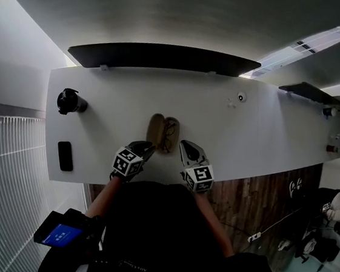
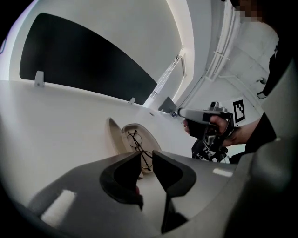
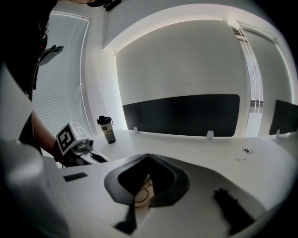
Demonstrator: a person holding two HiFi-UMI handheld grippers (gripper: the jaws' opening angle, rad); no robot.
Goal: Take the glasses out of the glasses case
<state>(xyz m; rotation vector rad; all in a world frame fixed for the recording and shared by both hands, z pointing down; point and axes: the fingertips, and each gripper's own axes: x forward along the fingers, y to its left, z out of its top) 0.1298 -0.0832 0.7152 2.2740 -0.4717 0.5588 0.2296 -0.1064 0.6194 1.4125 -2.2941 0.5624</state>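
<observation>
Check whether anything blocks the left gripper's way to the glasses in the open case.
Nothing visible does. The case lies open, lid swung aside, with the glasses bare in it. The left gripper, jaws apart, points straight at them. The right gripper, shut, stands beside the case, not in the path.

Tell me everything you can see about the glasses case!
The case is a small beige oval shell that looks smooth and hard. It lies wide open on the white table, near the front edge, with its lid swung back beside the base. The lid is empty. Thin dark-rimmed glasses lie in the base. The left gripper and right gripper point at it from close by. I cannot tell whether either touches it.
</observation>
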